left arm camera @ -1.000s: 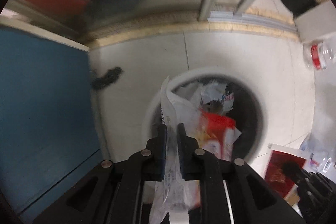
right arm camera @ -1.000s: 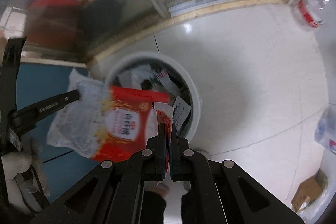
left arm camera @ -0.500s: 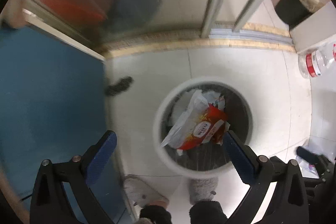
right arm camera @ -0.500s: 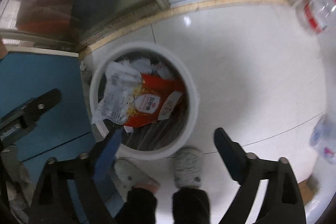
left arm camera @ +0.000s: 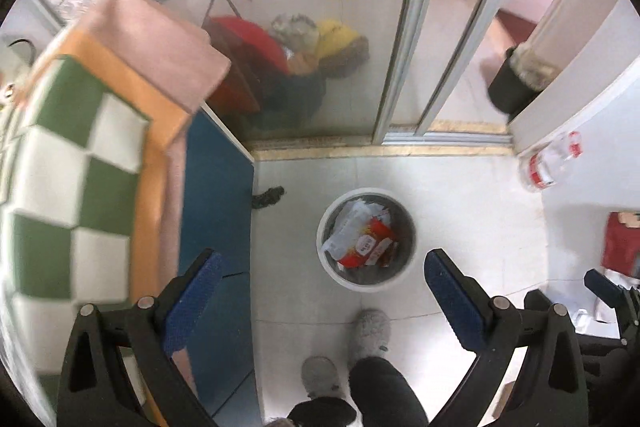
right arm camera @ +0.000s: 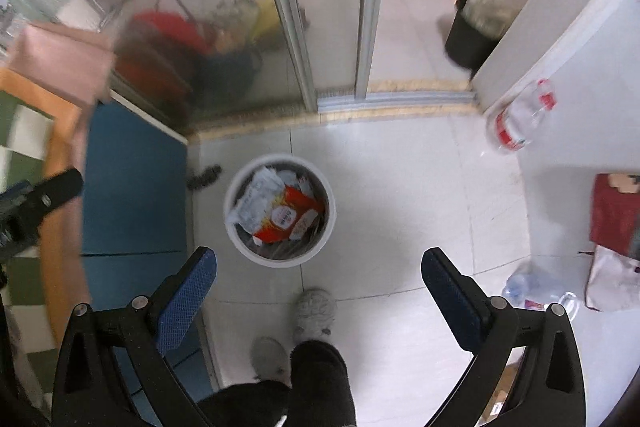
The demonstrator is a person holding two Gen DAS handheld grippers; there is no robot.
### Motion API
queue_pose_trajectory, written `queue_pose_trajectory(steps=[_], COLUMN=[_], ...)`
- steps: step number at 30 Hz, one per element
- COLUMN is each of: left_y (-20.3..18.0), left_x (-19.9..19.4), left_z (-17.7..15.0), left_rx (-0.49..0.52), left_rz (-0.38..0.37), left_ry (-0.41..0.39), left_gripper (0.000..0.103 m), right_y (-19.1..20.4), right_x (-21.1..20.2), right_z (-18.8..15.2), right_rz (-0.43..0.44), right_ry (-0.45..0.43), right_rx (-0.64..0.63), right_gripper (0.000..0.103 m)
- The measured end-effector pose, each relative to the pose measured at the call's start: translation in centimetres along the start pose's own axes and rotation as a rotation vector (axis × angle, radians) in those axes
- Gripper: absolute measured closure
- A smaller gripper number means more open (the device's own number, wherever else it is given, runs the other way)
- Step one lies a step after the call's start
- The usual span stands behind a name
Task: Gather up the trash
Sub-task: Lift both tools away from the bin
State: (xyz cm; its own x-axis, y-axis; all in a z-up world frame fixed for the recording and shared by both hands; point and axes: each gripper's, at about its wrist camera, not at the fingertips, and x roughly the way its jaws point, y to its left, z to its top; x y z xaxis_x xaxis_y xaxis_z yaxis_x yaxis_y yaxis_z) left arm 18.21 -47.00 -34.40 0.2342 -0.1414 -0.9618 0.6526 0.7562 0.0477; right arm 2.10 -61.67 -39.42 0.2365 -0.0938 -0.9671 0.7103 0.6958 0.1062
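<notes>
Fingers of left gripper (left arm camera: 320, 271) and right gripper (right arm camera: 319, 269): spread wide, empty; 1 second ago both pinched 1 red-and-white wrapper (right arm camera: 280, 213). Wrapper now lies in white bin (right arm camera: 236, 187), frame centre. Bottle (right arm camera: 520, 115), upper right, remains uncollected.

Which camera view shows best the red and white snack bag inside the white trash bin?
The right wrist view. There the red and white snack bag lies nearer the picture's middle and looks larger, with its label patches distinct, inside the white trash bin. The left wrist view shows the same bag smaller, partly behind the clear wrapper.
</notes>
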Motion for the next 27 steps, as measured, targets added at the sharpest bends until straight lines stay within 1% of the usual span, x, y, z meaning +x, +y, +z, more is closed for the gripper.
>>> queue_pose_trajectory(steps=[1,3,6,9,12,14,16,21,24,27], left_y=[0.3,1.1,1.8,2.8,3.5,4.0,4.4,5.4,5.7,6.0], left_x=[-1.8,-5.8,-10.4,-15.2,-19.3,-22.1,-24.9,-30.7,-33.3,-35.2], left_z=[-0.6,-1.8,-3.6,-5.7,-7.1,-8.0,-8.7,-10.6,-11.6,-12.5], left_rx=[0.0,-0.004,0.003,0.001,0.008,0.022,0.028,0.006,-0.004,-0.028], left_rz=[-0.003,-0.029,-0.048,-0.084,-0.117,-0.138,-0.159,-0.224,-0.253,-0.279], left_ry=[-0.012,-0.04,-0.073,-0.099,-0.126,-0.151,-0.173,-0.203,-0.223,-0.235], left_gripper=[0.0,0.0,0.0,0.0,0.0,0.0,0.0,0.0,0.0,0.0], right_y=[0.3,0.5,1.4,1.7,2.0,2.0,2.0,1.9,1.6,1.6], right_x=[-2.8,-6.7,-13.1,-17.9,-23.7,-26.3,-29.4,-36.8,-39.9,-41.8], right_z=[-0.5,-1.3,-3.4,-5.4,-7.6,-8.9,-10.2,-13.1,-14.1,-14.6], right_rz=[-0.006,-0.002,-0.006,0.004,0.027,0.044,0.078,0.151,0.199,0.238], right_ry=[-0.027,-0.056,-0.106,-0.129,-0.166,-0.184,-0.205,-0.251,-0.261,-0.255], right_rx=[0.003,0.003,0.003,0.018,0.037,0.041,0.047,0.037,0.022,0.0], right_gripper=[0.0,0.0,0.0,0.0,0.0,0.0,0.0,0.0,0.0,0.0])
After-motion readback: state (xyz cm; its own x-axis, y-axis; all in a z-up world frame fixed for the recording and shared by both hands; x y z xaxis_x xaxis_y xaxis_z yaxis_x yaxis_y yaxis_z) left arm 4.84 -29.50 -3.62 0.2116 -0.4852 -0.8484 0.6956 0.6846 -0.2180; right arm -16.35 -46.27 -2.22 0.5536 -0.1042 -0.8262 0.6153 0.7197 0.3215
